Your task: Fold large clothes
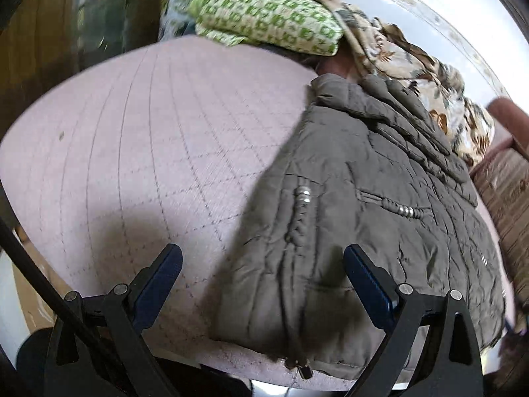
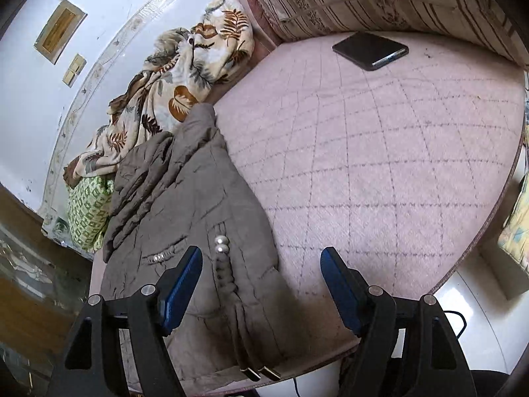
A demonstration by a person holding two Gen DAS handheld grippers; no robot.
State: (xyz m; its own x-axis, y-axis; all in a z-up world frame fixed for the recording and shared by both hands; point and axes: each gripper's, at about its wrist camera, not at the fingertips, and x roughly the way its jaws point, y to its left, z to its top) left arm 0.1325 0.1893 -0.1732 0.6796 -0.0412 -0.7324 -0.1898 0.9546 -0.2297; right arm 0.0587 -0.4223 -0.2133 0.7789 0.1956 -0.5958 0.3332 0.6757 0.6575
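The grey-brown quilted jacket [image 1: 363,198] lies folded lengthwise on the pink quilted bed cover [image 1: 148,139], its hem hanging right at the near edge of the bed, metal-tipped drawcords [image 2: 261,372] dangling over the lip. Beaded cord trim [image 2: 221,248] runs down its front. The left gripper [image 1: 263,264] hovers over the jacket's near left corner, jaws wide apart and nothing pinched between them (the cloth sits below the pads, not in them). The right gripper [image 2: 261,264] hangs over the jacket's right edge, spread wide too, empty, one finger above the cloth and the other above bare cover. Beyond the collar end, a leaf-print blanket [image 2: 185,76] is bunched against the white wall [image 2: 29,106], touching the jacket's top, and a green-patterned pillow [image 1: 267,16] sits beside it. To the jacket's right the cover is open all the way across, with only a dark phone [image 2: 370,49] lying well apart near the striped headboard cushion [image 2: 363,0]. To the jacket's left, another broad stretch of bare pink cover runs to the bed's rounded edge. In the right wrist view, white floor [image 2: 479,324] shows past the bed's near rim.
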